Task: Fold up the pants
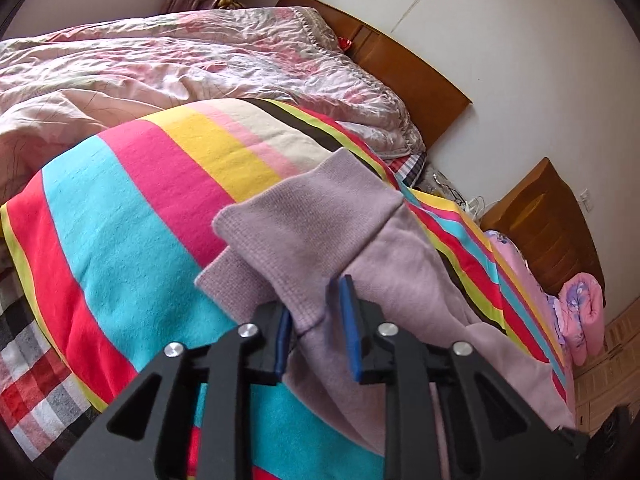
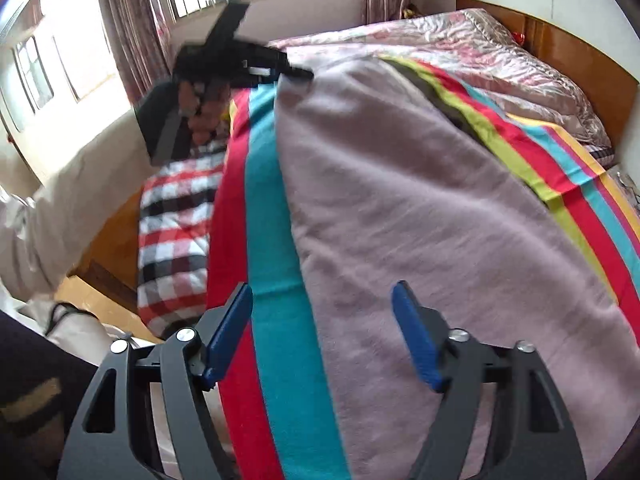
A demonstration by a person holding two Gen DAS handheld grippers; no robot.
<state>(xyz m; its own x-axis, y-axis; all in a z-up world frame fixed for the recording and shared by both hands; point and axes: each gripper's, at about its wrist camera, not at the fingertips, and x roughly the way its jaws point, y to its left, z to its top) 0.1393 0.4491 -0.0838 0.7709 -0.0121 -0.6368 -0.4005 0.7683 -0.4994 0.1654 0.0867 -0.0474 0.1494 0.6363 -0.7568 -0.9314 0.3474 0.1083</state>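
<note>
pants (image 1: 320, 224): matt knit cloth | blanket (image 1: 132, 200): soft striped cloth | headboard (image 1: 404, 68): glossy wood

Pale mauve pants (image 1: 320, 232) lie on a blanket (image 1: 120, 216) striped in red, turquoise, pink, yellow and cream. Lower left of the frame, a sheet (image 1: 36, 376) checked red, black and white — upper left, a pink floral quilt (image 1: 160, 64). Grippers black, pads (image 1: 350, 328) blue.

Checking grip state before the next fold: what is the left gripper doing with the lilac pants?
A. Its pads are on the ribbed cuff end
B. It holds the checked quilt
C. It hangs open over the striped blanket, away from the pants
A: in the left wrist view, the left gripper has its blue pads on either side of the ribbed cuff end of the lilac pants.
</note>
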